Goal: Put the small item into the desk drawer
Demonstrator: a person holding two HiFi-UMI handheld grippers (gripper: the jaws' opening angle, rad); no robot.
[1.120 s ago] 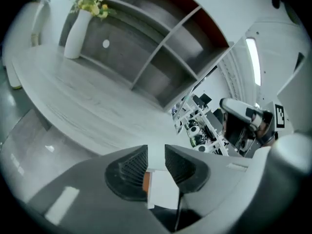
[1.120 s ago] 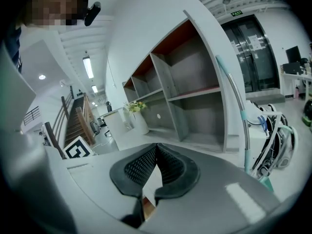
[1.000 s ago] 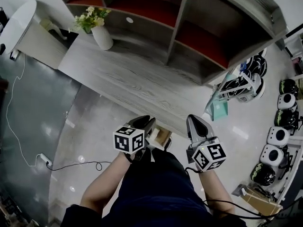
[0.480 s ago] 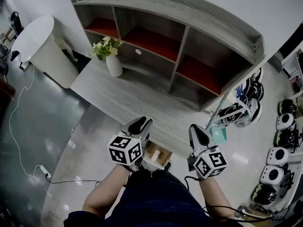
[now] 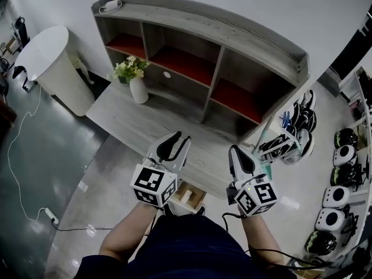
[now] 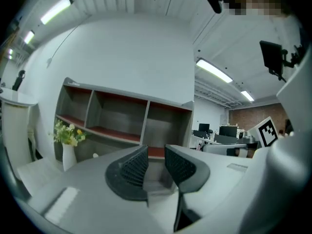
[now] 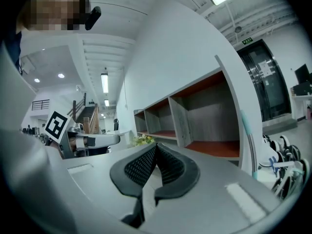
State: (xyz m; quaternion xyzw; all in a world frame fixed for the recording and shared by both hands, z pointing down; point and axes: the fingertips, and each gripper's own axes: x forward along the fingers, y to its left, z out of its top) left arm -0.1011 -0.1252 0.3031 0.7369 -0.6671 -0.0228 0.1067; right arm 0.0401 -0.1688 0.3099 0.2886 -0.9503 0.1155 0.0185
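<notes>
The long wood-grain table [image 5: 157, 127] is pale grey with darker streaks, as is the open shelf unit [image 5: 203, 19], whose boards are red. A white ceramic vase [image 5: 138, 90] carries white-and-yellow flowers [image 5: 131, 68] with green leaves. The left gripper [image 5: 180, 138] and right gripper [image 5: 235, 151] bear black-and-white square markers and have dark grey cross-hatched jaws.

We wear dark navy clothing [image 5: 192, 249]; our grey left gripper [image 5: 177, 138] and right gripper [image 5: 235, 150] each bear a black-and-white marker cube [image 5: 152, 183], and the right one a thin black cable [image 5: 256, 250].
</notes>
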